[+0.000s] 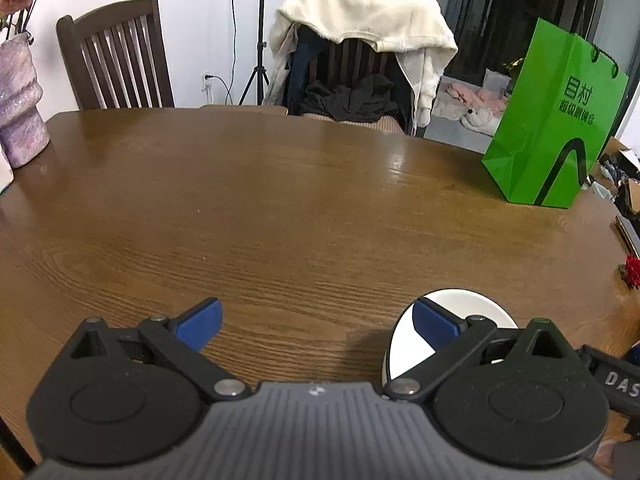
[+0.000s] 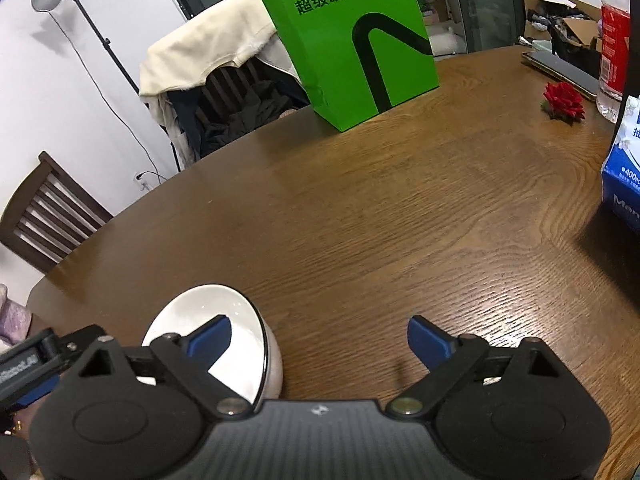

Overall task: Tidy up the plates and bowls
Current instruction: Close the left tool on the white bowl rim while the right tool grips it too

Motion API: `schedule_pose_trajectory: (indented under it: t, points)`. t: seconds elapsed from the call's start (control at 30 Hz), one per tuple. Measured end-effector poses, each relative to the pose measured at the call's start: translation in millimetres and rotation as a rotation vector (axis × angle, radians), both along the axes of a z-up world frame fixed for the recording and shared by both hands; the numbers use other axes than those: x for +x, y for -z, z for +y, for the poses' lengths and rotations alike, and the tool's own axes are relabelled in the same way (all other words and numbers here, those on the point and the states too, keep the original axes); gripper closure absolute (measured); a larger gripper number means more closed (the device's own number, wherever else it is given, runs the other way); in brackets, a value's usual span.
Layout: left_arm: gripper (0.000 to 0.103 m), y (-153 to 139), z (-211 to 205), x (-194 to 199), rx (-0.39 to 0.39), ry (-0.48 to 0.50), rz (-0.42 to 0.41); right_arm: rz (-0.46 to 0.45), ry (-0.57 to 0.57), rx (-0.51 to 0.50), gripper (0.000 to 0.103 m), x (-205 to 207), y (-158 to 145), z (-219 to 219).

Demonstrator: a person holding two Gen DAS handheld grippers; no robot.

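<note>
A white bowl (image 1: 472, 304) stands upright on the brown wooden table (image 1: 280, 200), low and to the right in the left wrist view. My left gripper (image 1: 318, 322) is open over bare wood, and its right blue finger (image 1: 436, 322) overlaps the bowl's near side. In the right wrist view the same bowl (image 2: 208, 304) sits at the lower left. My right gripper (image 2: 320, 340) is open, its left finger (image 2: 212, 340) hanging over the bowl's inside. Whether either finger touches the bowl I cannot tell. Nothing lies between either pair of fingers.
A green paper bag (image 2: 352, 40) stands at the table's far side. A purple vase (image 1: 20, 112) is at the far left. A red flower (image 2: 564, 102), a phone (image 2: 560, 68), a water bottle (image 2: 614, 40) and a blue tissue pack (image 2: 624, 168) crowd the right. Chairs stand behind.
</note>
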State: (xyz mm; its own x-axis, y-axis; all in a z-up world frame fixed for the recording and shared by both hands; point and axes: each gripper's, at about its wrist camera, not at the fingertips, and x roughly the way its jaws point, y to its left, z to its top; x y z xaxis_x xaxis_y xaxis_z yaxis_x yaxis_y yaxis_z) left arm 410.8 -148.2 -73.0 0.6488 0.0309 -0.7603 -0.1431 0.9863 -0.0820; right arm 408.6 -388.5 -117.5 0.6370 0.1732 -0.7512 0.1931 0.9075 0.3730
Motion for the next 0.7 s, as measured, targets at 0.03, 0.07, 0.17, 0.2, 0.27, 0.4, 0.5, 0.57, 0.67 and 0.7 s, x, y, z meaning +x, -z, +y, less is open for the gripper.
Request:
schedule_pose_trajectory:
  t: [0.03,0.07,0.17,0.2,0.27,0.4,0.5,0.57,0.67,0.7]
  points:
    - [0.0,2,-1,0,-0.001,0.002,0.004,-0.004,-0.003,0.001,0.01,-1,0,-1]
    - [0.0,4,-2,0,-0.003,0.005,0.011,-0.01,-0.005,0.003,0.01,-3,-1,-1]
    - [0.0,7,-5,0,-0.013,0.012,0.022,-0.021,-0.014,0.005,0.011,-4,-1,0]
    - [0.0,8,-7,1,-0.011,0.018,0.022,-0.02,-0.016,0.004,0.011,-4,-1,0]
    - [0.0,10,-11,0,0.001,0.028,0.02,-0.011,-0.021,0.006,0.021,-3,0,2]
    - [0.005,16,-14,1,-0.008,0.038,0.035,-0.005,-0.03,0.021,0.024,0,3,3]
    - [0.013,20,-18,3,-0.009,0.048,0.046,-0.003,-0.046,0.02,0.029,2,4,7]
    - [0.021,23,-22,5,-0.008,0.057,0.058,0.005,-0.057,0.008,0.034,3,6,12]
    - [0.034,31,-28,8,0.009,0.076,0.08,0.021,-0.067,0.0,0.048,6,10,16]
    - [0.038,32,-29,9,0.009,0.078,0.085,0.027,-0.07,0.007,0.05,6,11,16]
